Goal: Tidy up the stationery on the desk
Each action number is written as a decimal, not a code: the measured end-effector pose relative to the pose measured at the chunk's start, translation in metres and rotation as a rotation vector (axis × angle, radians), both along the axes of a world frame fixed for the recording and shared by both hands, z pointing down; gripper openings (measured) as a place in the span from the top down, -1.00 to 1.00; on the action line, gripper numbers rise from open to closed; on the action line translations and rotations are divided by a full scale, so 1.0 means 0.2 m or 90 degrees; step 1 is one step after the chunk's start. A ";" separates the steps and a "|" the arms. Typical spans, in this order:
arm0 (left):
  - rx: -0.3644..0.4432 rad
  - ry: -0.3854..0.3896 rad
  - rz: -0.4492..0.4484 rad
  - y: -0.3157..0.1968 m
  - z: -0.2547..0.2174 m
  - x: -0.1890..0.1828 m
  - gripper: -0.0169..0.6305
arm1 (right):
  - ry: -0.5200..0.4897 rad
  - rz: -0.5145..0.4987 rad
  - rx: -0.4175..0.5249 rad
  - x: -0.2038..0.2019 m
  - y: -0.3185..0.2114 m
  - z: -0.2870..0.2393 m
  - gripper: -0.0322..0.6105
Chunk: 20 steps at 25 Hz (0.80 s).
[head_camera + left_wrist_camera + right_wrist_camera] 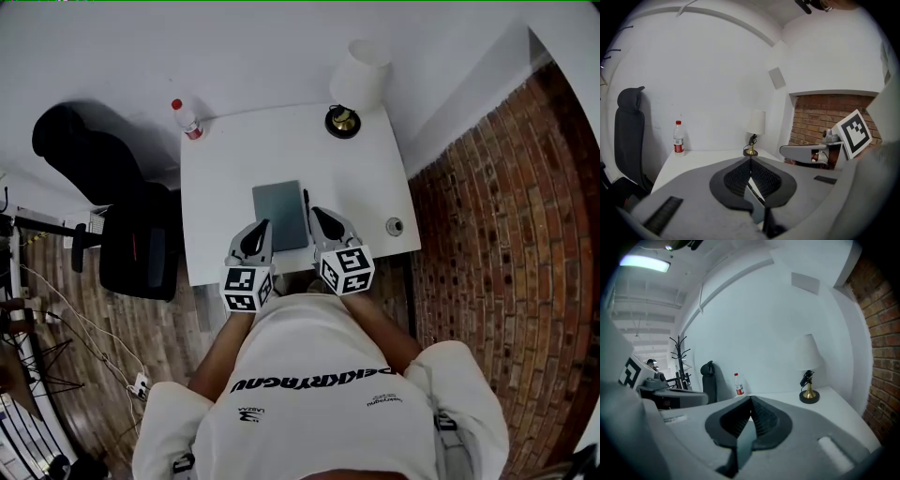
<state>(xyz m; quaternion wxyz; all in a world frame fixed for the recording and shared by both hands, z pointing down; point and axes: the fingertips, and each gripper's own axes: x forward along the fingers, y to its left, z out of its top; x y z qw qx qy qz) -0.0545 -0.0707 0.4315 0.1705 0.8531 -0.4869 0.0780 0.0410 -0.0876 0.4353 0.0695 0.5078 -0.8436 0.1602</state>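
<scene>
A grey-green notebook [279,214] lies flat in the middle of the white desk [225,159]. A thin dark pen [307,204] lies along its right edge. My left gripper [263,226] is at the notebook's near left corner and my right gripper [314,213] at its near right corner, beside the pen. Both hang above the desk's front part. In the left gripper view the jaws [750,161] meet at the tips, with the notebook [757,208] and pen [754,191] showing below them. The right gripper's jaws [751,402] also meet, above the notebook [746,439]. Neither holds anything.
A table lamp [343,120] with a white shade stands at the desk's far right corner. A plastic bottle [188,119] with a red cap stands at the far left corner. A small round object [395,225] sits near the right edge. A black chair [141,246] stands left of the desk.
</scene>
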 end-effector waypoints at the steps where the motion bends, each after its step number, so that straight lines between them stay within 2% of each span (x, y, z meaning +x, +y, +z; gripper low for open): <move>1: 0.004 -0.001 0.001 0.00 -0.01 0.01 0.95 | 0.000 0.001 0.001 0.01 0.00 0.00 0.93; 7: 0.015 -0.008 0.000 0.00 -0.02 0.02 0.95 | -0.012 0.015 -0.015 0.07 0.00 0.03 0.93; 20: 0.010 -0.016 -0.003 0.03 0.01 0.00 0.95 | -0.014 0.013 -0.019 0.06 0.03 0.06 0.93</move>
